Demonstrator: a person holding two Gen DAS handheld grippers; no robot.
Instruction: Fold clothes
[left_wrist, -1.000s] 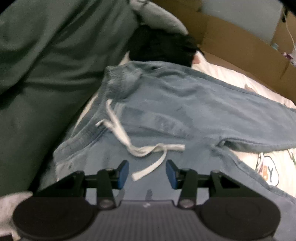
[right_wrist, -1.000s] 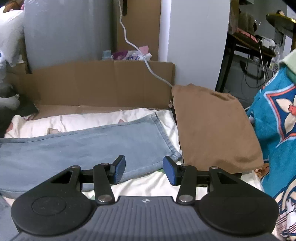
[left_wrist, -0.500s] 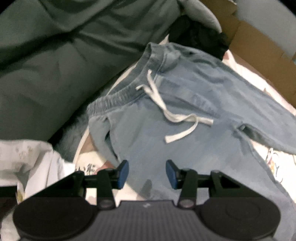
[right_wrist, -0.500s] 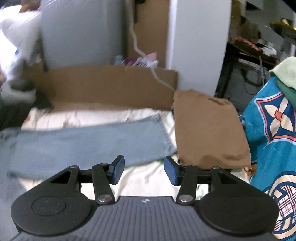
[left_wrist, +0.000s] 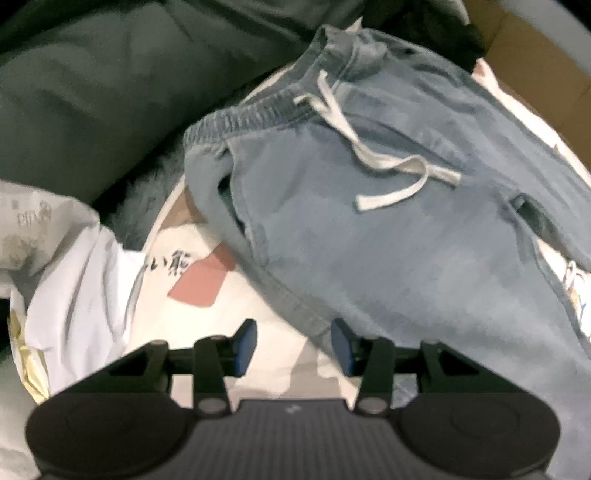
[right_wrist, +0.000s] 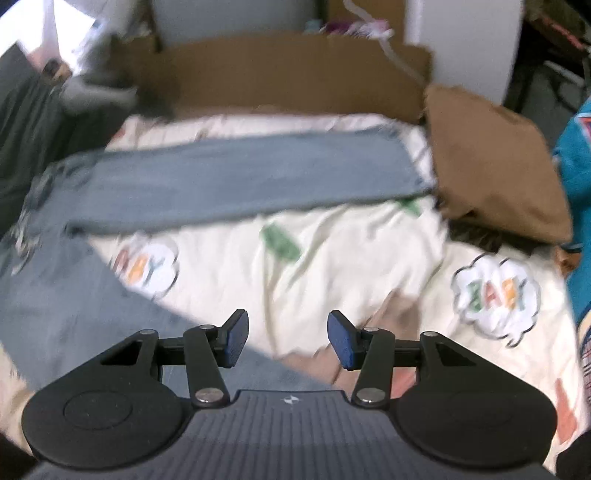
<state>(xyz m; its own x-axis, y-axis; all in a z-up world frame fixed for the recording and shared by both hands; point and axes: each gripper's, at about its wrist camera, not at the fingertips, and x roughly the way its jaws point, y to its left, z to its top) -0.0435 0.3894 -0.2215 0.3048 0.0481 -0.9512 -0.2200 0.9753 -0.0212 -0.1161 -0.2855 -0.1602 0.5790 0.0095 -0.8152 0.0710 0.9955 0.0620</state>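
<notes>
Left wrist view: your left gripper (left_wrist: 293, 345) stands wide and empty at the near side seam of the jeans (left_wrist: 388, 240), spread flat on the sheet (right_wrist: 332, 258). Your right gripper (right_wrist: 287, 339) is likewise wide, empty. Folding not begun; next, grip waistband (left_wrist: 258, 110) and hem (right_wrist: 410, 162). Beyond, a cardboard box (right_wrist: 295, 74), contents unclear.

Bare printed sheet (right_wrist: 351, 251) lies open ahead of the right tongs (right_wrist: 288, 338), between the two jeans (right_wrist: 240, 181) legs. The brown pillow (right_wrist: 491, 166) blocks the right side, the cardboard wall (right_wrist: 295, 74) the far side.
</notes>
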